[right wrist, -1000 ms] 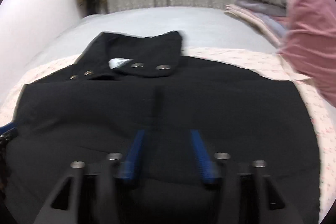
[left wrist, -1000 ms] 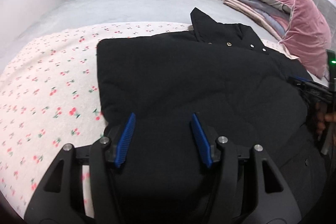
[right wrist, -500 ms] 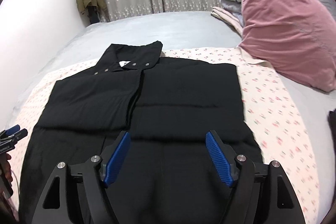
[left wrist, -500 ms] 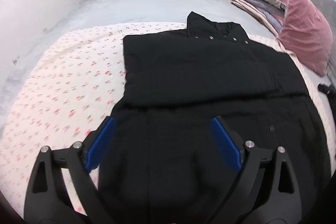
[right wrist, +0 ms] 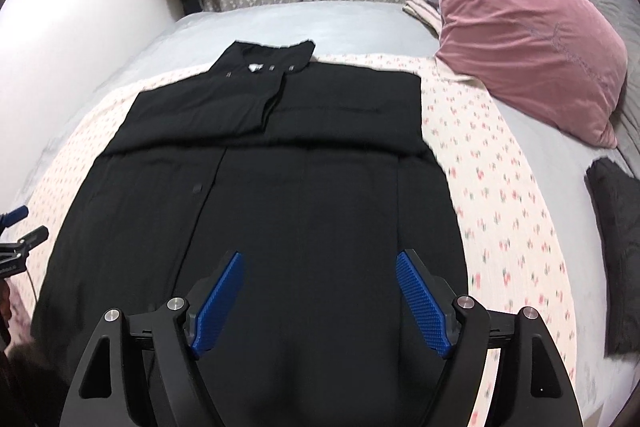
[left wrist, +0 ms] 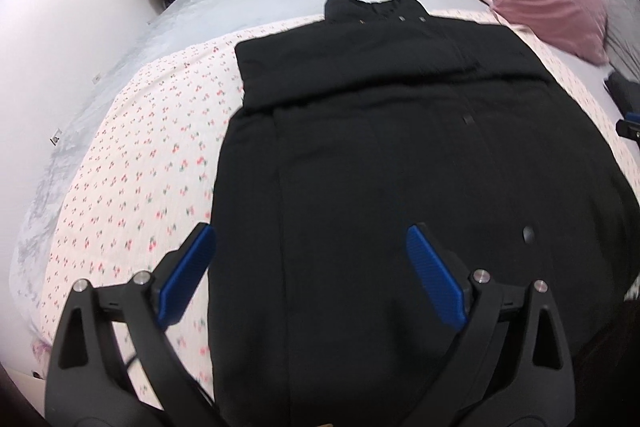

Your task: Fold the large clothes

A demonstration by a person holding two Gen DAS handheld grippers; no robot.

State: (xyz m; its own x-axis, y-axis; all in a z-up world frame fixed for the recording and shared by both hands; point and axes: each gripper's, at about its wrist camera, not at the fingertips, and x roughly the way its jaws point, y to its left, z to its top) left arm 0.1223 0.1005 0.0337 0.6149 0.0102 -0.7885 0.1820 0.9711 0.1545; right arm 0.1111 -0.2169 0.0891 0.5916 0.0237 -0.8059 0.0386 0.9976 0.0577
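From the left wrist view, you have the black coat (left wrist: 400,167) lying flat on the cherry-print blanket (left wrist: 140,167), collar toward the curtain end of the bed. Its sides look already turned in, so the body reads as a long, fairly straight-edged panel, and a crosswise ridge shows about a third of the way down from the collar. I judge the narrowing folds done and the lengthwise folds, hem toward collar, not yet made. Your left gripper (left wrist: 316,275) hangs over the near-left part of the coat with its blue pads (left wrist: 186,279) spread wide. Nothing sits between them, and the left pad is over the coat's left edge where it meets the blanket. I cannot tell whether the fingers brush the fabric.

From the right wrist view, you see the same coat (right wrist: 280,167) squared up, its collar snaps and white label at the far end and the front placket running down left of centre. The pink pillow (right wrist: 528,35) stands well apart to the right, and a dark cushion (right wrist: 616,247) lies at the blanket's right edge. Your right gripper (right wrist: 320,299) is also wide open and holds nothing, poised above the coat's near end. The left gripper's tips peek in at the far left edge.
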